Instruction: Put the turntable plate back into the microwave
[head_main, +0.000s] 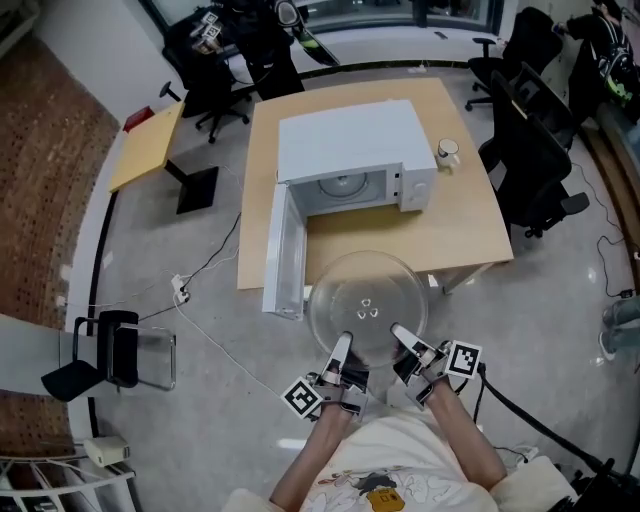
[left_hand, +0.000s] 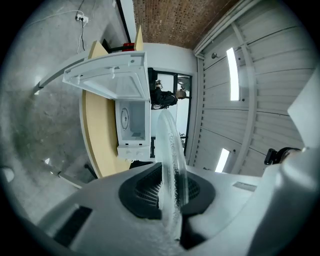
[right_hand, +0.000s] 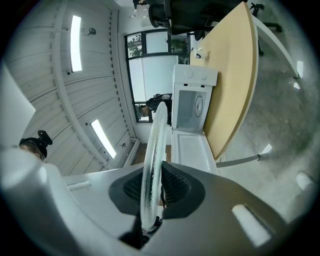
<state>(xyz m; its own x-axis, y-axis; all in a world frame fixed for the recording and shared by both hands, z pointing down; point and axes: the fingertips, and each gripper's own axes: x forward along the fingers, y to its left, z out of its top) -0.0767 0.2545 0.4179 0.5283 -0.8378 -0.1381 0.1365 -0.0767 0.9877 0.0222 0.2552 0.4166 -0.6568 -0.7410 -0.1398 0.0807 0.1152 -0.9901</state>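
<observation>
A clear glass turntable plate (head_main: 367, 307) is held level in the air in front of the table's near edge. My left gripper (head_main: 342, 352) is shut on its near rim at the left, my right gripper (head_main: 402, 339) on its near rim at the right. Each gripper view shows the plate edge-on (left_hand: 171, 150) (right_hand: 154, 160), pinched between the dark pads. The white microwave (head_main: 350, 155) stands on the wooden table (head_main: 460, 235). Its door (head_main: 283, 252) hangs open toward me at the left, and the cavity (head_main: 343, 188) shows a small hub in the middle.
A white mug (head_main: 447, 152) stands on the table right of the microwave. Black office chairs (head_main: 535, 150) are at the right. A small side table (head_main: 150, 148) stands at the left, and a black chair (head_main: 110, 352) is near left. A cable (head_main: 205, 340) runs over the grey floor.
</observation>
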